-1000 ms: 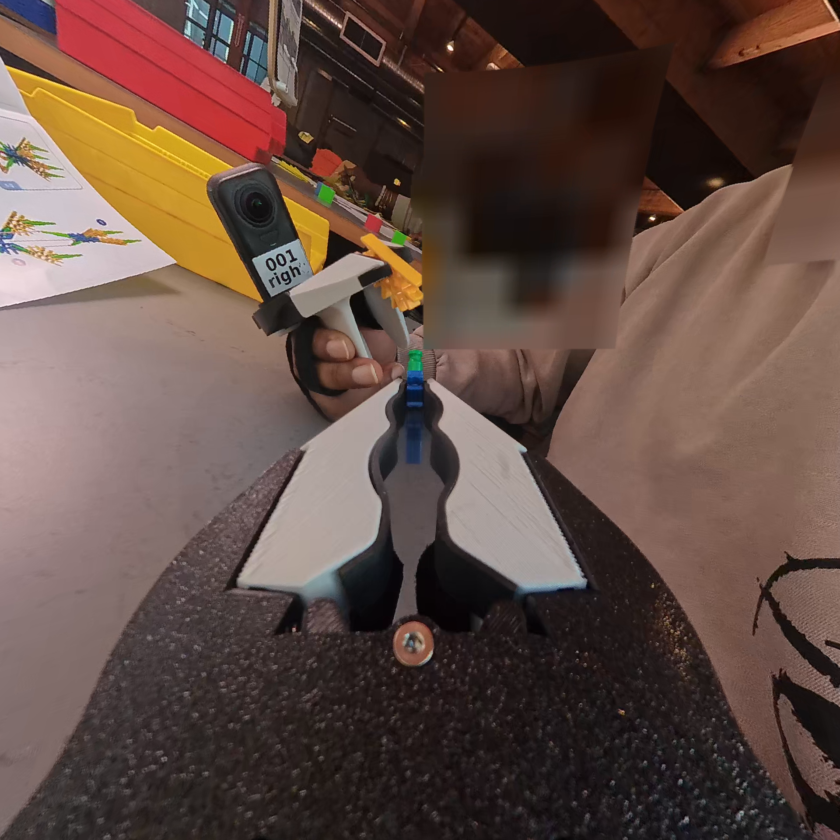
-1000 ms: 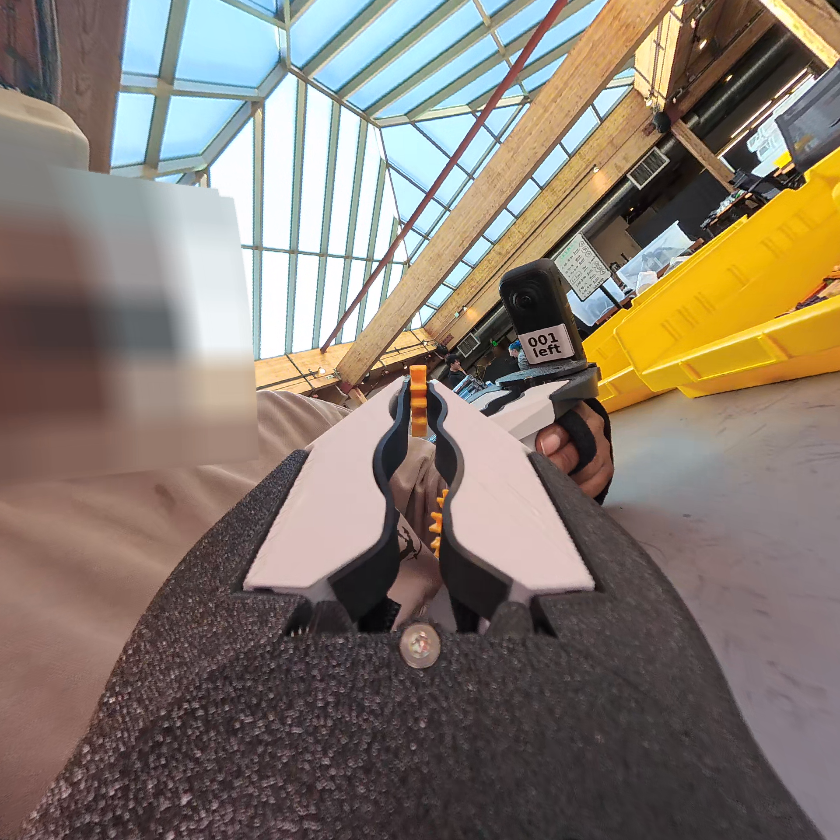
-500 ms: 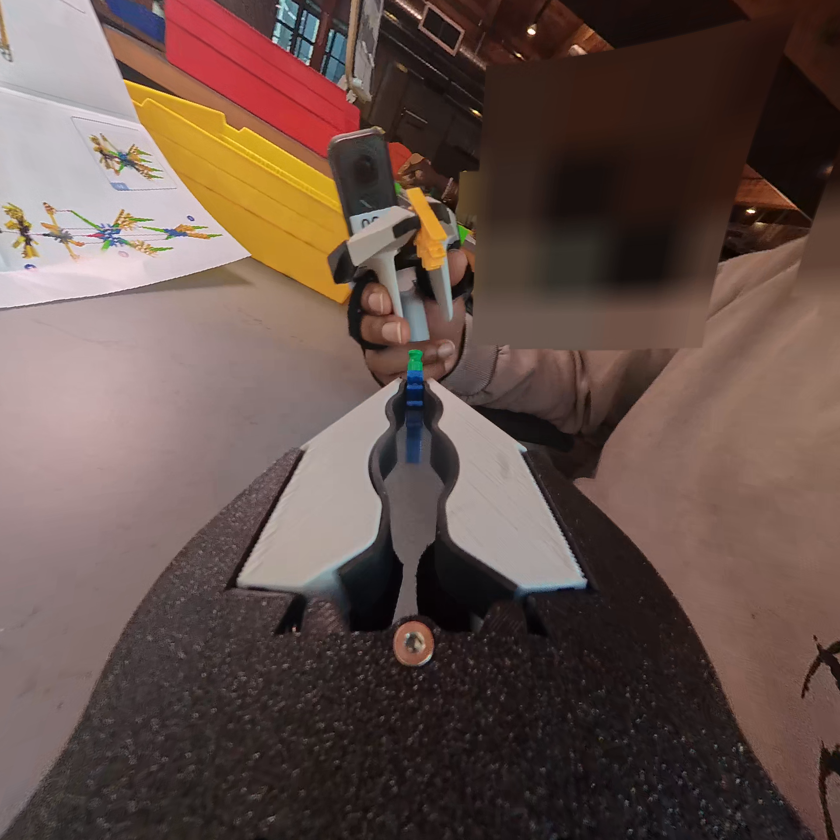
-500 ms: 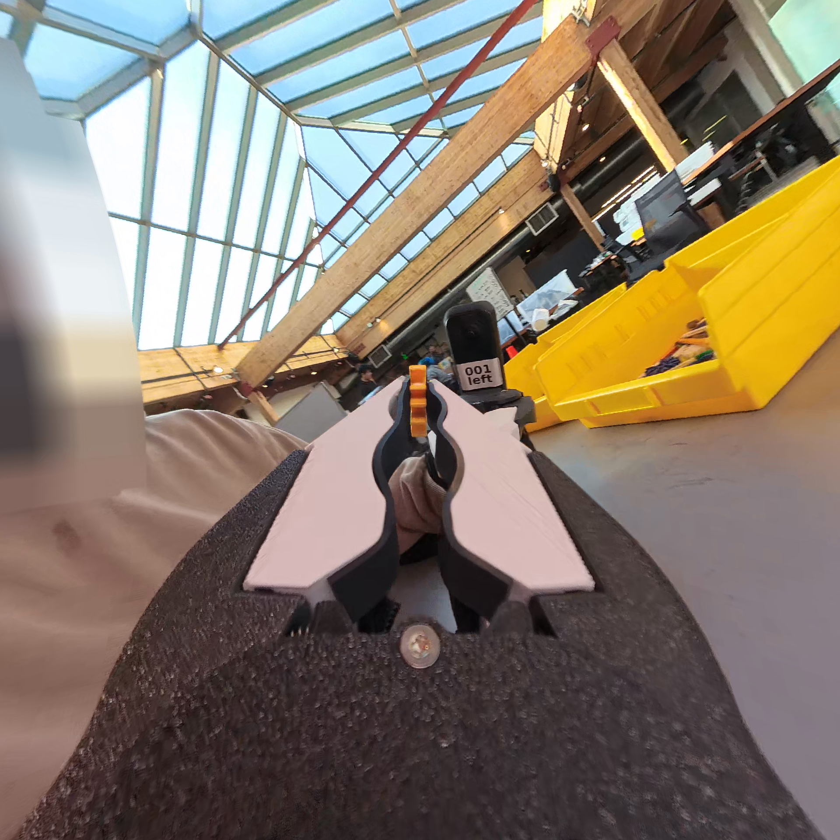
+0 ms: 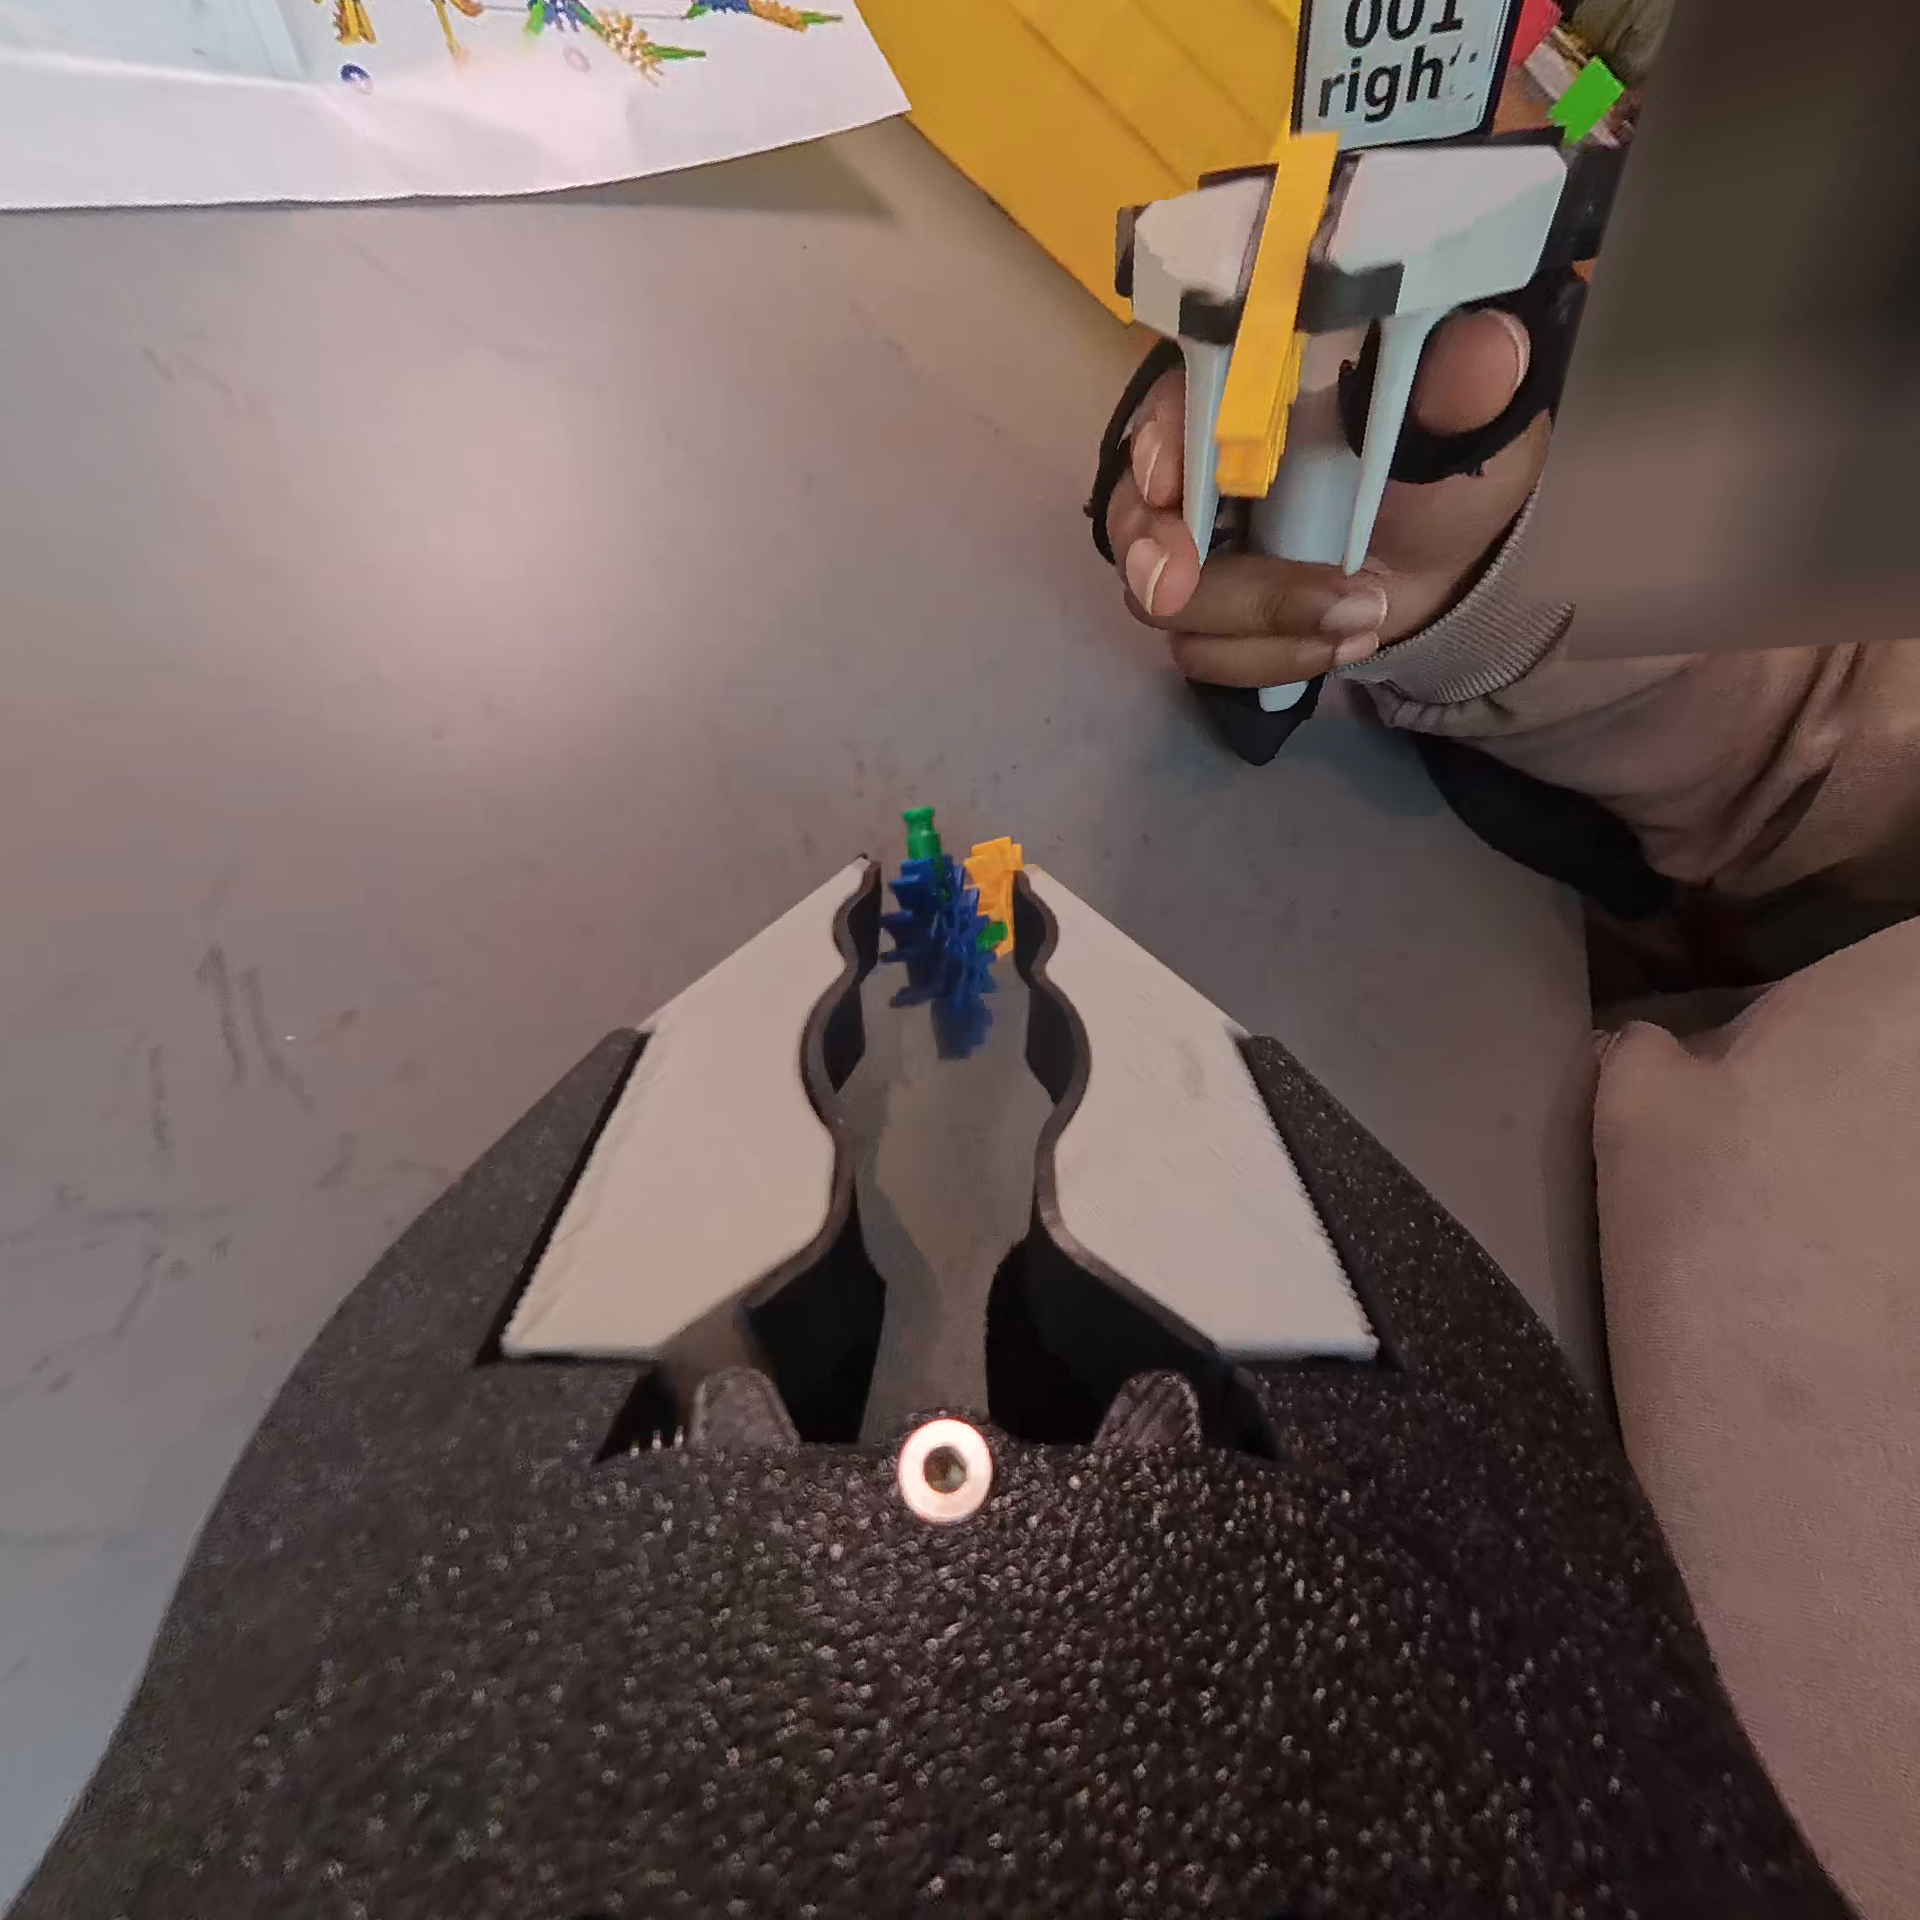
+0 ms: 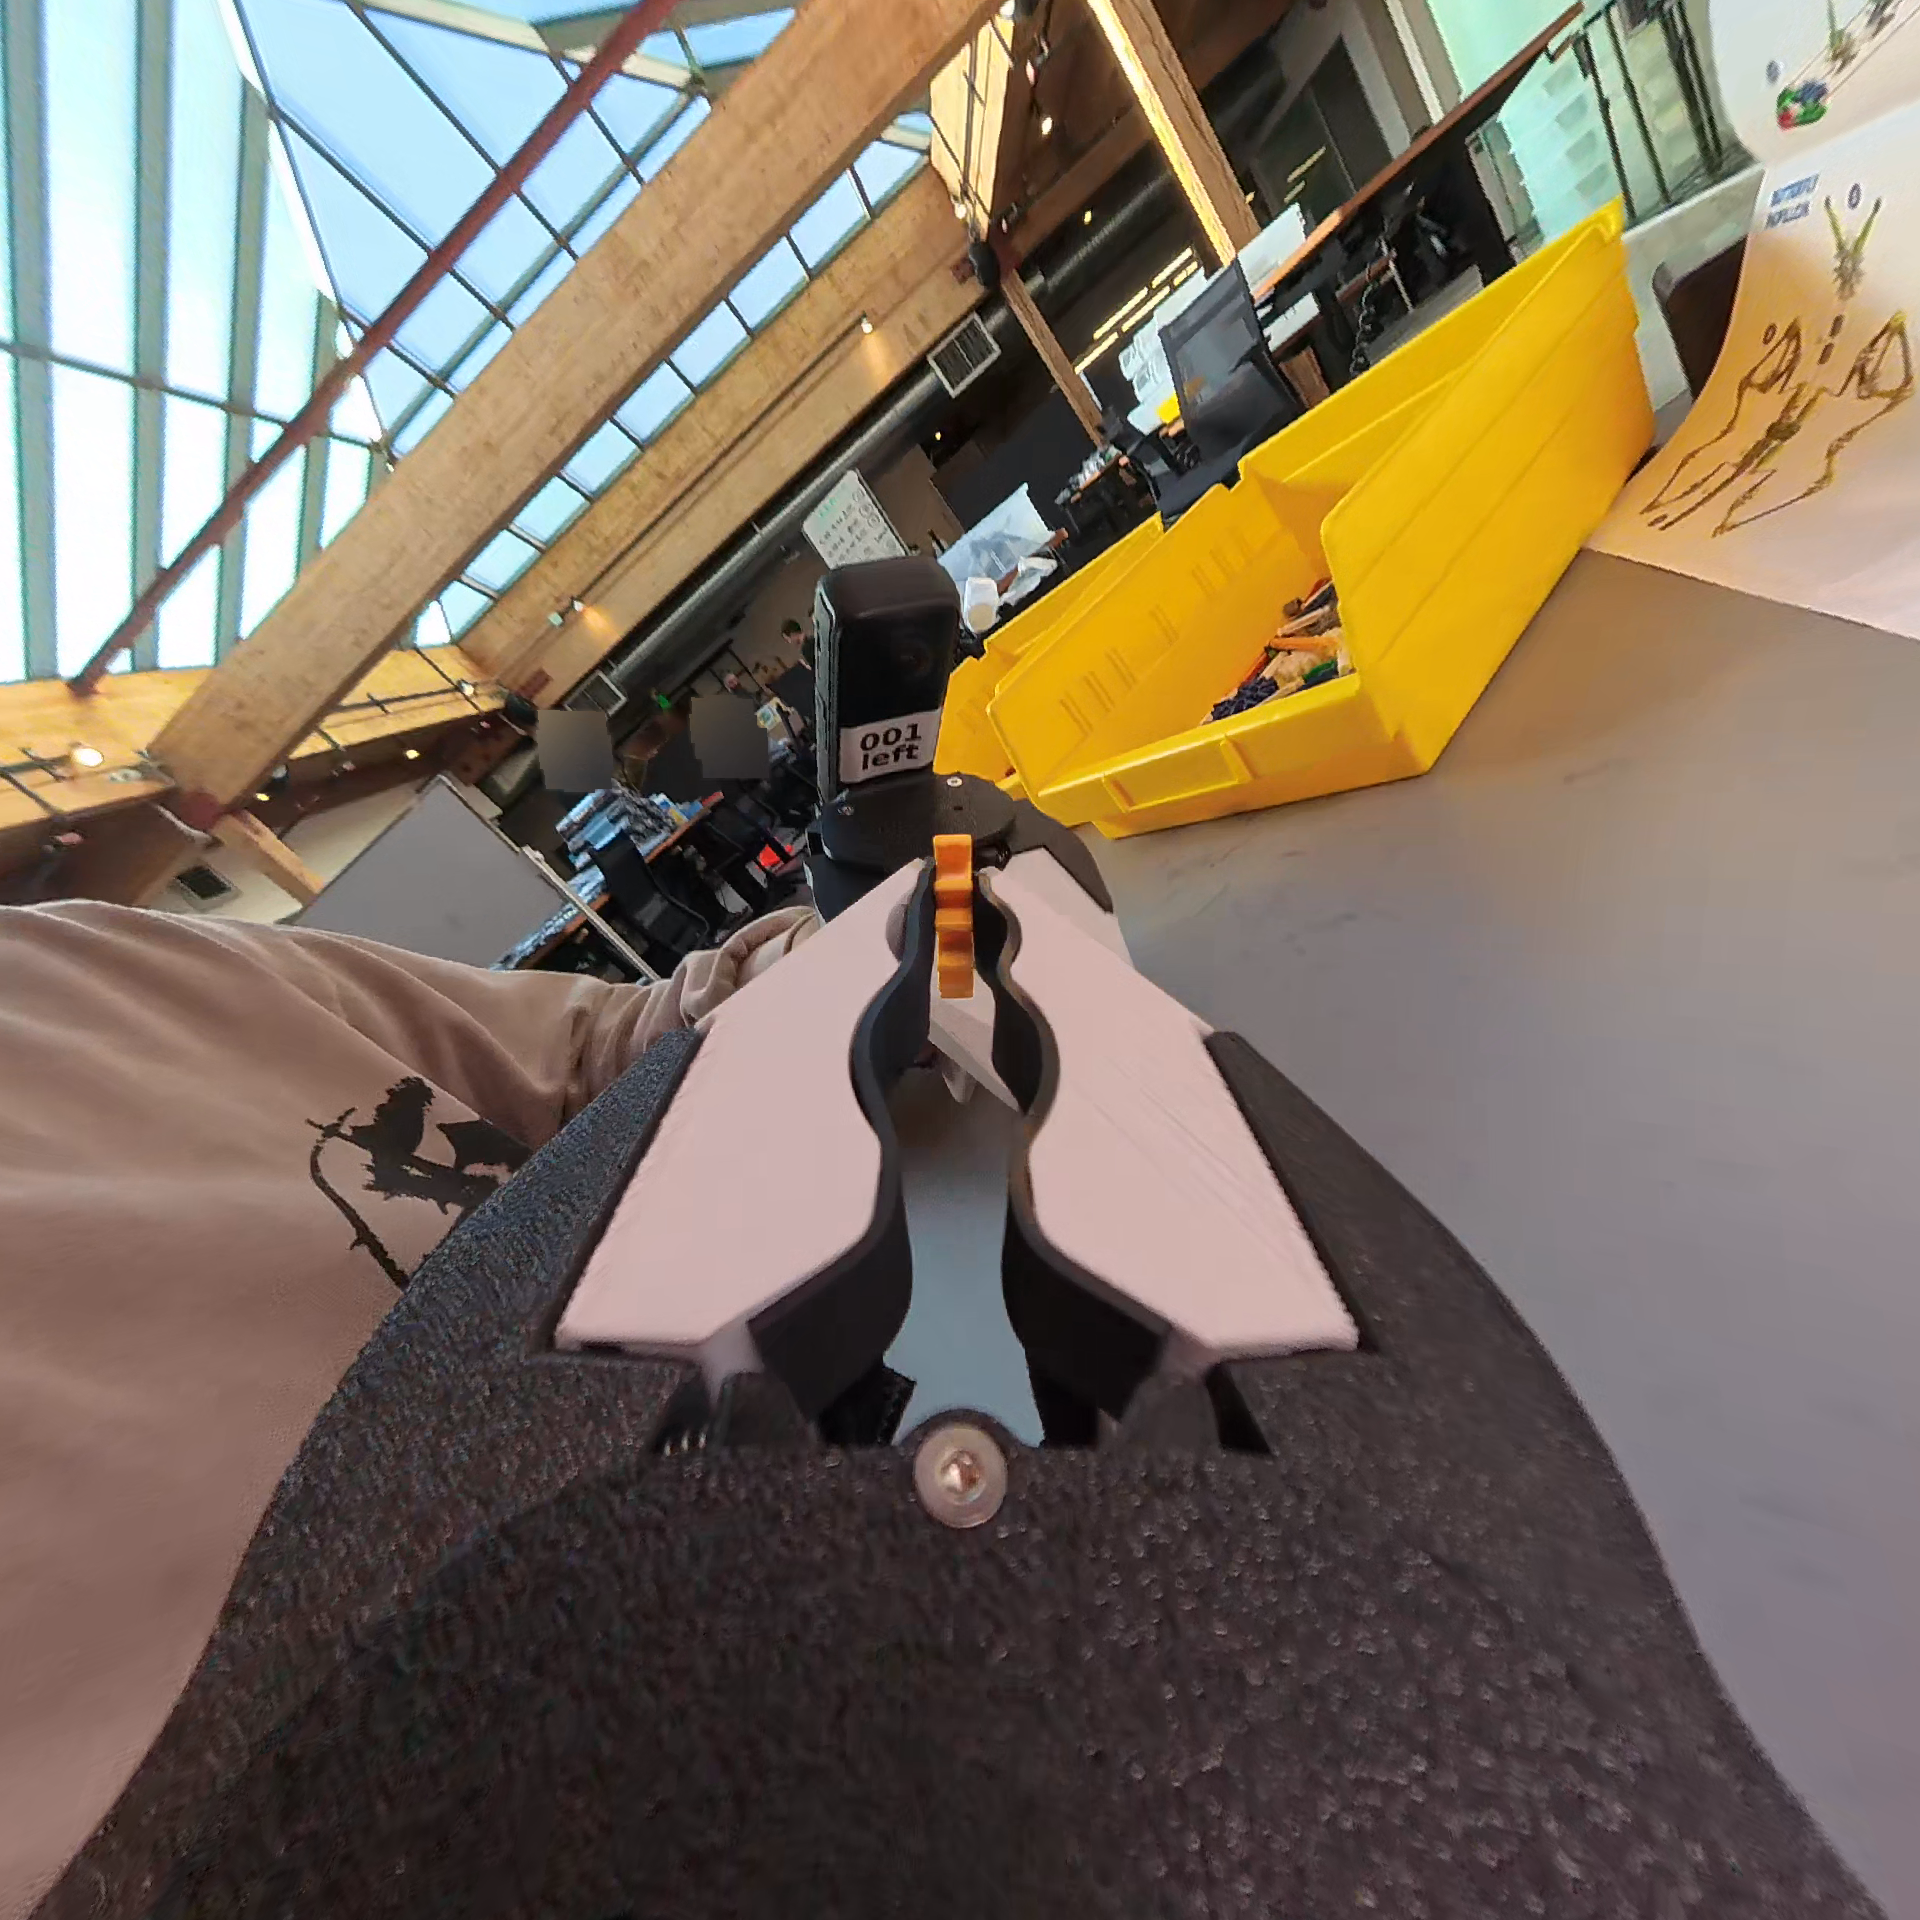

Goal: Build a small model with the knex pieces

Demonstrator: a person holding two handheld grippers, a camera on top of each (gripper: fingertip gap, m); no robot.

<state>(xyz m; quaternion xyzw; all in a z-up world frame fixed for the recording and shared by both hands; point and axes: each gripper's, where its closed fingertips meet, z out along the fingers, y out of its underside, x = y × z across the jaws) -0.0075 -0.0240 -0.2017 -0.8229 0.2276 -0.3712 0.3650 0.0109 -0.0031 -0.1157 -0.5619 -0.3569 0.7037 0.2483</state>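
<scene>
The left gripper [image 5: 943,883], jaws spread, is straddling a blue, green and orange toy cluster [image 5: 940,940] on the grey table [image 5: 468,623]. The right gripper [image 6: 951,883] is pinching an orange toothed piece [image 6: 951,914], with yellow bins [image 6: 1403,623] sitting beyond.

The grey tabletop [image 5: 468,644] at left of the frame looks smooth and matt, faintly scuffed. The left gripper [image 5: 940,894] has a black, grainy, rough housing, pale matt plastic fingers [image 5: 717,1122] with fine ridges and 1 shiny metal screw [image 5: 943,1471]. The yellow plastic bins [image 6: 1455,540] at upper right look glossy. The beige sleeve [image 6: 208,1039] is soft cloth.
</scene>
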